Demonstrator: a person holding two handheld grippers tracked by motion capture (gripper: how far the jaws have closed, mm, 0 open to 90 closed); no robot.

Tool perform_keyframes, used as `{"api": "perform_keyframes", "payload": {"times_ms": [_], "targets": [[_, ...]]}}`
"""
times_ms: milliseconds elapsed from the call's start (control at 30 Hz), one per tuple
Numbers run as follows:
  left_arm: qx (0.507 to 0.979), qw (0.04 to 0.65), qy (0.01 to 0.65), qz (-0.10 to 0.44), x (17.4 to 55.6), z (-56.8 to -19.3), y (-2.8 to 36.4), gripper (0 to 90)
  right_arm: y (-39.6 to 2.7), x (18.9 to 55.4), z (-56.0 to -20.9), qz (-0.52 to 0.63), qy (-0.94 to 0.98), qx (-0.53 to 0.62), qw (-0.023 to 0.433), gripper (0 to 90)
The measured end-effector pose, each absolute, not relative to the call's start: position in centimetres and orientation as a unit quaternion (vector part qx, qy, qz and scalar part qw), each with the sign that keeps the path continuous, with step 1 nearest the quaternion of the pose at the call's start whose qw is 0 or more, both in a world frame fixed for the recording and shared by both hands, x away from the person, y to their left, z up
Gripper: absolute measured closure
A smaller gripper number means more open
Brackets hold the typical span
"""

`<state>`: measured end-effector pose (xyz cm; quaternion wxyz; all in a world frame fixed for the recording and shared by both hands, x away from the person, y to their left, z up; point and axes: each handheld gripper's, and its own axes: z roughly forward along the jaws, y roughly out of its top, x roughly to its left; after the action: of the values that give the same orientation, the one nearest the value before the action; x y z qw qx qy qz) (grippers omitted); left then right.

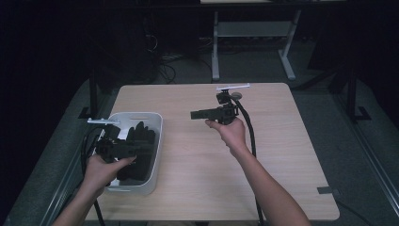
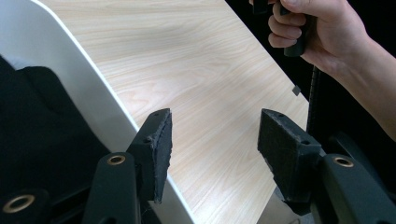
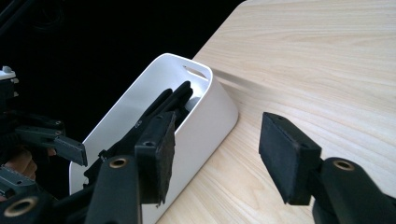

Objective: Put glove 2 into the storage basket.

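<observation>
Light wood counter [image 1: 207,155]; white bin [image 1: 153,136] stands at near left edge, black gloves [image 1: 141,136] inside; remaining surface bare.

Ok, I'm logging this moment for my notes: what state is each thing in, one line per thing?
Left claw: open, nothing between its pads, over the bin's edge.
Right claw: open, empty, above the table.
White bin: upright at the table's left side, holding black gloves.
Black gloves: piled loosely inside the bin, neither claw gripping them.
Table: bare wood beside the bin.
</observation>
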<state>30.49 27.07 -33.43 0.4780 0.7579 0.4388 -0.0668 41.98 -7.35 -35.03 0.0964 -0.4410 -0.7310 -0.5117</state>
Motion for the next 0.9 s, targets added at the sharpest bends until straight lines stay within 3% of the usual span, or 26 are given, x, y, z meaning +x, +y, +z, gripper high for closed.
{"api": "perform_keyframes", "payload": {"times_ms": [900], "targets": [[0.77, 0.47, 0.425, -0.08, 31.8, -33.6, 22.3, 29.7, -12.4, 41.9, -35.9, -0.513, -0.717, -0.461, 0.1, 35.6]]}}
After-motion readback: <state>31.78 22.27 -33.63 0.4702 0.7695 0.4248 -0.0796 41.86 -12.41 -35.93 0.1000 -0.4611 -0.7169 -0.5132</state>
